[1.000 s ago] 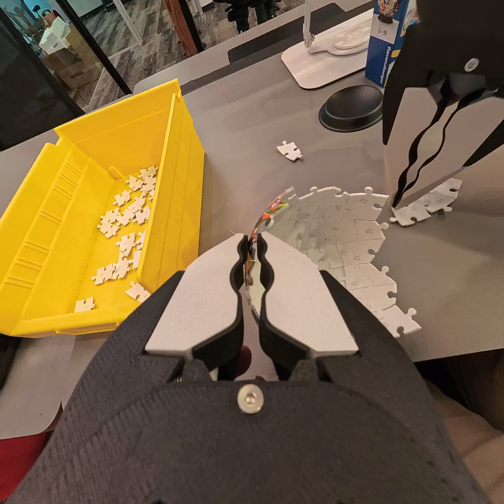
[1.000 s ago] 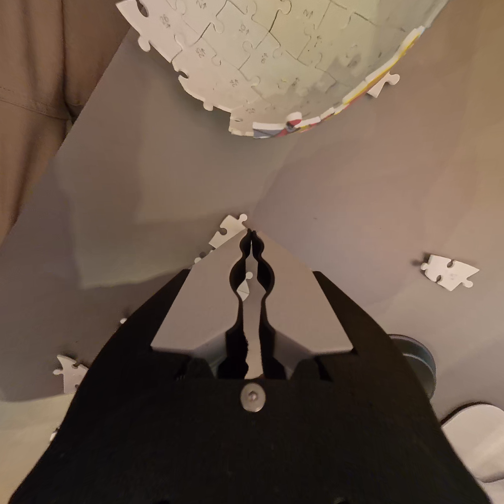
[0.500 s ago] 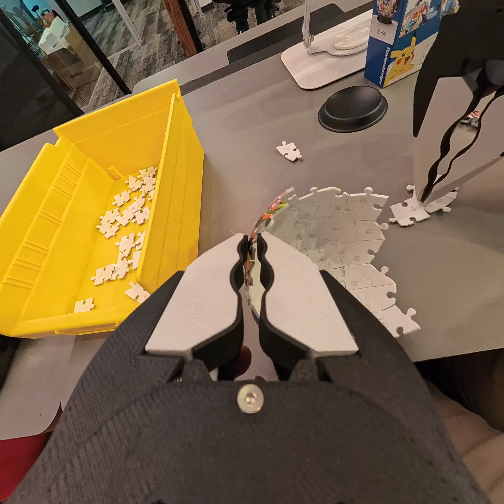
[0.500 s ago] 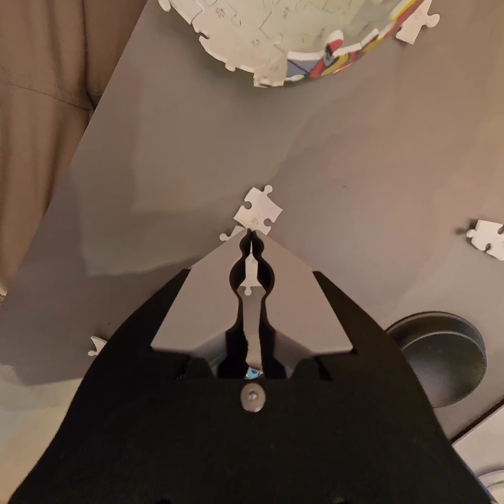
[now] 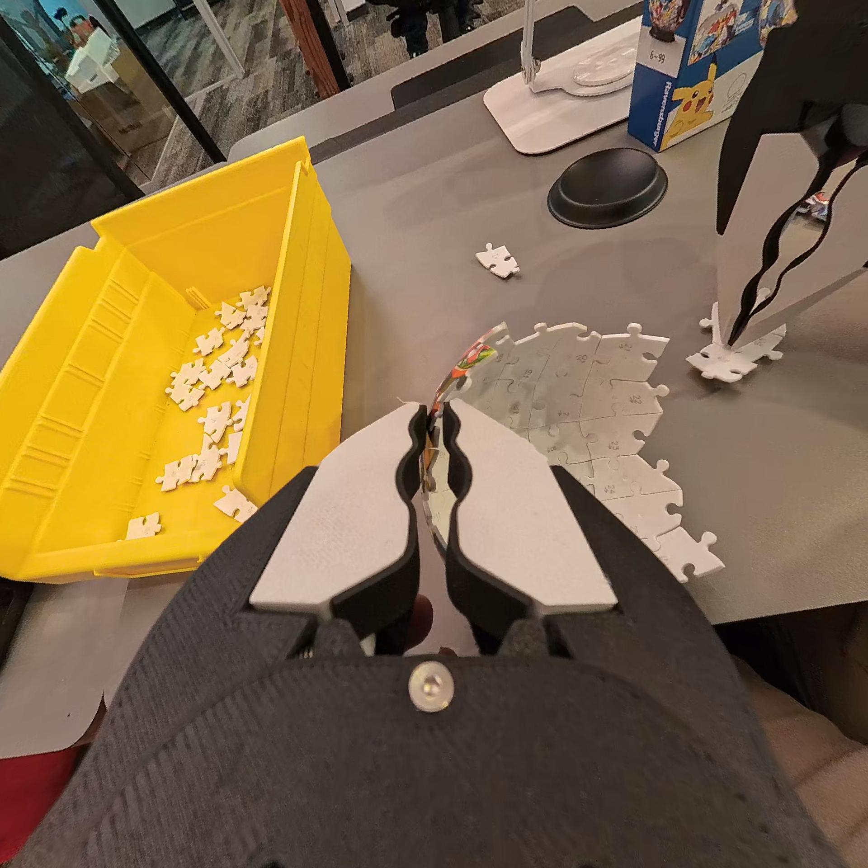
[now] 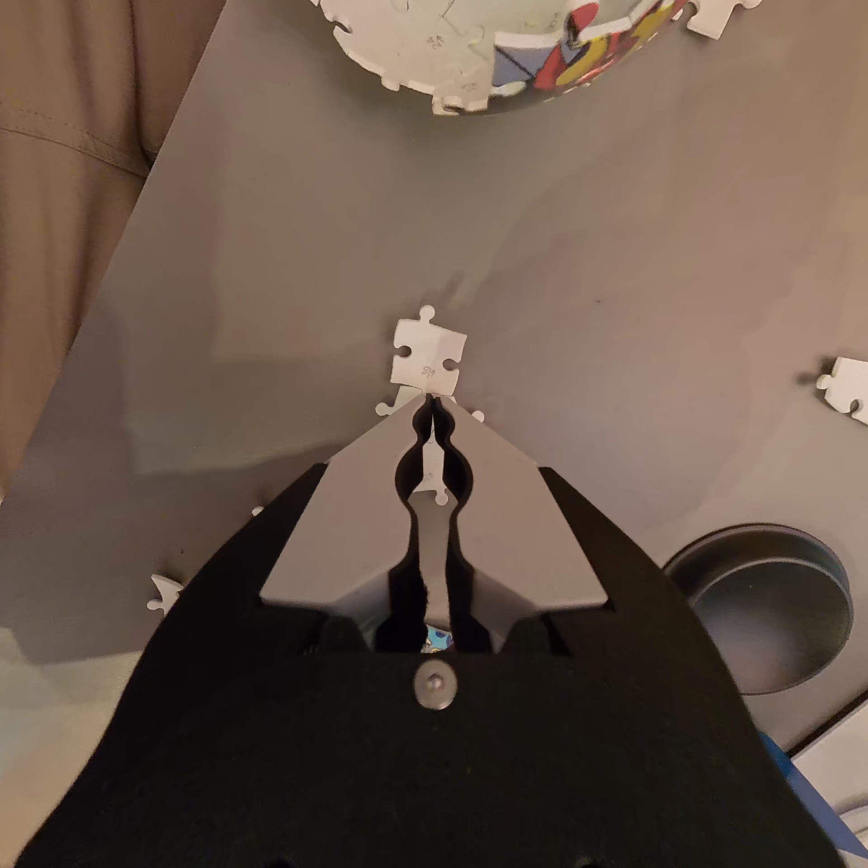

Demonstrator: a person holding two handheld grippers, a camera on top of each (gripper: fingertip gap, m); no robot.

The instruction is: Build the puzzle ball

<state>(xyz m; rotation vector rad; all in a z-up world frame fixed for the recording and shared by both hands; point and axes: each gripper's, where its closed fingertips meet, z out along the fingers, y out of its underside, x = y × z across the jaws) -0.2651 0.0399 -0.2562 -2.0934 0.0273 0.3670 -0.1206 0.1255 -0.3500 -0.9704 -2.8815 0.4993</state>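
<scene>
The partly built puzzle ball [image 5: 587, 422] lies on the grey table as a curved shell, white inside facing up and printed side below. It also shows at the top of the right wrist view [image 6: 451, 51]. My left gripper [image 5: 434, 409] is shut on its near-left rim. My right gripper [image 6: 433, 399] is shut, its tips pinching the near edge of a white puzzle piece [image 6: 427, 357], with a second white piece [image 6: 432, 474] under its fingers. In the left wrist view the right gripper [image 5: 732, 339] stands tips-down on those pieces [image 5: 723, 364], right of the shell.
A yellow bin [image 5: 300, 291] with several white pieces stands at the left. A loose piece [image 5: 498, 260] lies behind the shell, another [image 6: 845, 390] at the right. A black dome [image 5: 608, 188], a blue puzzle box [image 5: 681, 94] and a white stand base [image 5: 554, 112] stand farther back. My right gripper is the nearer one to the black dome [image 5: 608, 188]: about 15 cm, against 25 cm. My right wrist view [image 6: 746, 600] looks at it from another angle.
My right gripper has drawn back from the shell to the right, staying shut, and the white piece now sticks out beyond its tips. The left gripper and shell have not moved.
</scene>
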